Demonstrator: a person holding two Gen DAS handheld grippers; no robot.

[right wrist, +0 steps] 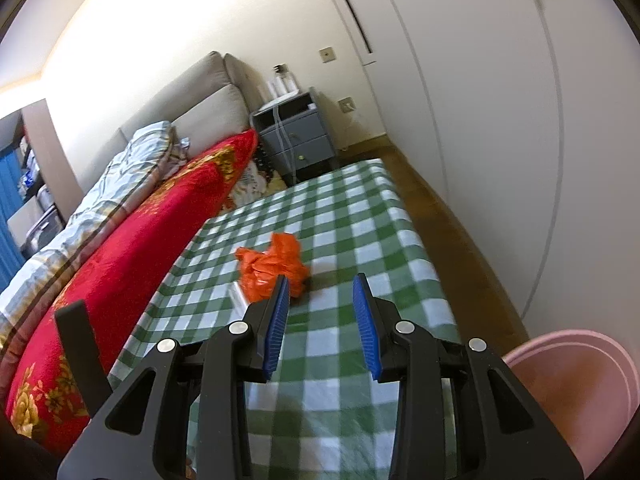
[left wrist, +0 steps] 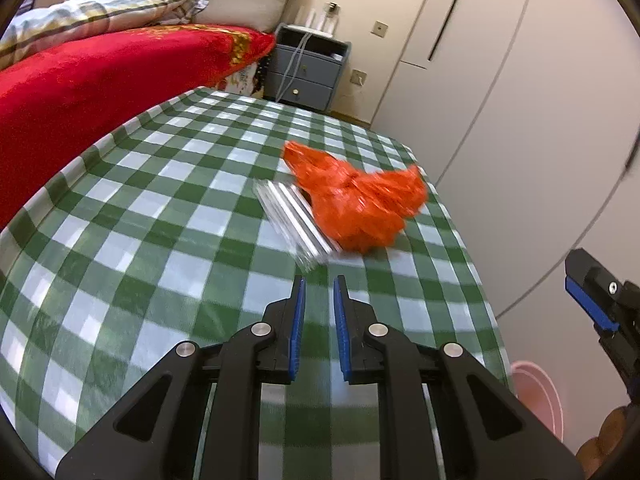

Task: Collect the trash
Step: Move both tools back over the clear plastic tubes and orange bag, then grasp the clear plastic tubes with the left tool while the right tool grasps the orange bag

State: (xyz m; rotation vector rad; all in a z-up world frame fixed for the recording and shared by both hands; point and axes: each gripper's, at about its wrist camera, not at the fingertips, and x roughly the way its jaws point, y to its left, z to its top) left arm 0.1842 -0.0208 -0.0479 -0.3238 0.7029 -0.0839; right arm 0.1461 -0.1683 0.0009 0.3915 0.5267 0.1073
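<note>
On checked cloth (left wrist: pixel 160 208), orange bag (left wrist: pixel 360 204).

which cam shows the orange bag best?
Left wrist: the orange bag is large and unblocked, though slightly blurred. In the right wrist view it is smaller, and a finger of the right hand-held gripper covers its near edge.

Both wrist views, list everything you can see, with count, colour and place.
plastic bag: one, orange, crumpled, on the tablecloth, partly over the clear packet
clear packet: one, transparent, on the tablecloth beside the bag
tablecloth: one, green and white check, covering the table
bin: one, pink, below the table's near right corner
blanket: one, red with gold pattern, on the bed left of the table
quilt: one, pale blue check, on the bed
nightstand: one, grey, against the far wall
left hand-held gripper: black, blue pads, narrowly open, empty
right hand-held gripper: black, blue pads, open, empty
</note>
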